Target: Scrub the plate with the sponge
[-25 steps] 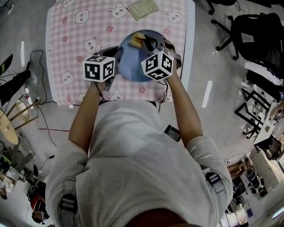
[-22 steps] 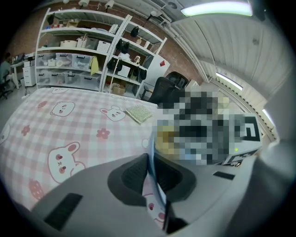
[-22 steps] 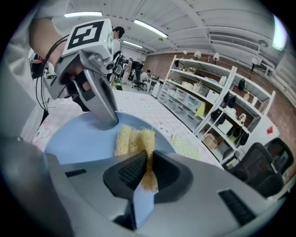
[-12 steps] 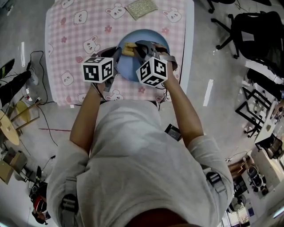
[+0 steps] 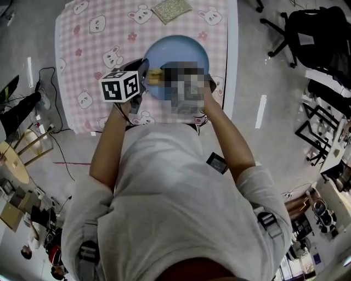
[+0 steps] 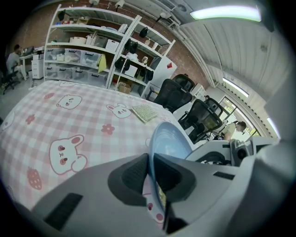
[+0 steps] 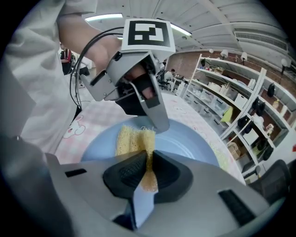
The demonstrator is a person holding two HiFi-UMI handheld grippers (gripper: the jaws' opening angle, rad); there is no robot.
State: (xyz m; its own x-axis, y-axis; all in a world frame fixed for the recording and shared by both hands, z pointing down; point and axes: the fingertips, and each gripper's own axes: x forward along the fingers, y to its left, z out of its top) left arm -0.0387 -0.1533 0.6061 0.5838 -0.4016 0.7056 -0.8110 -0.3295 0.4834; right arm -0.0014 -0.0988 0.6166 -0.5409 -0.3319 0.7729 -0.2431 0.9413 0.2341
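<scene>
**Now sponge (image 5: 155, 75) nearer the left gripper (image 6: 150, 172)**

The right gripper (image 7: 149, 171), clenched on the yellow sponge, has dragged it from the light blue plate's (image 5: 181, 50) far side to just beside the left gripper, whose jaws clamp the plate's rim. Bare plate stretches beyond and right of the right gripper, ending close to the table edge (image 5: 232, 49). Left of the left gripper the bunny tablecloth (image 5: 90, 52) lies open; a textured pad (image 5: 171, 10) rests well beyond the plate.
</scene>
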